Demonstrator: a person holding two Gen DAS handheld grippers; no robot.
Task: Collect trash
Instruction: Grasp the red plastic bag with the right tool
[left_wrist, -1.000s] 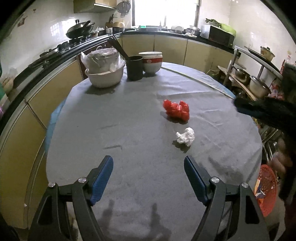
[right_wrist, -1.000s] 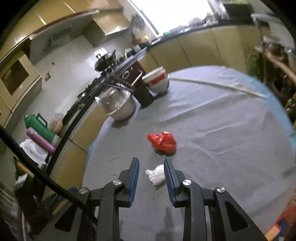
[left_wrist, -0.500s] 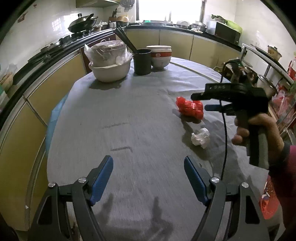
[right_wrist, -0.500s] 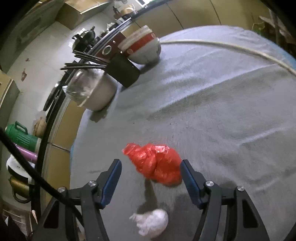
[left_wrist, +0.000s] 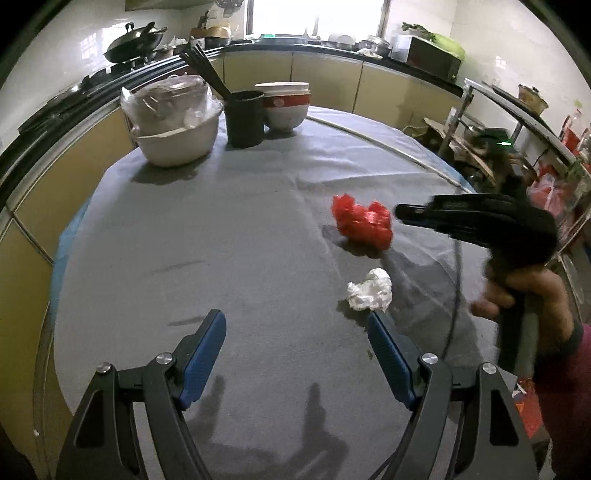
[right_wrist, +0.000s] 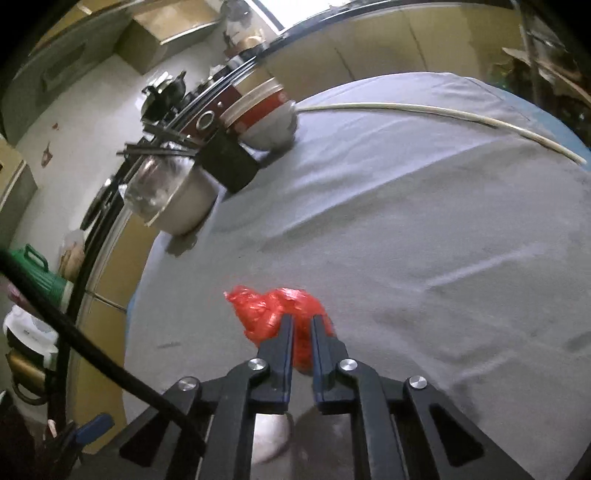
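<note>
A: Left gripper (left_wrist: 295, 332) hangs with its tongs wide apart, empty; the crumpled white tissue (left_wrist: 370, 289) lies just past its right finger.

B: Right gripper (right_wrist: 302, 326) is clamped on the crinkly red plastic bag (right_wrist: 273, 308) on the grey cloth-covered table (right_wrist: 406, 221). Thin, slippery film might tear or slide free.

hand (left_wrist: 524, 291) blurred, white paper wad (right_wrist: 271, 439) half hidden behind right gripper (right_wrist: 302, 323)

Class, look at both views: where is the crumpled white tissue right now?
The white tissue lies on the grey tablecloth, just nearer than the red bag, beside the left gripper's right finger.
</note>
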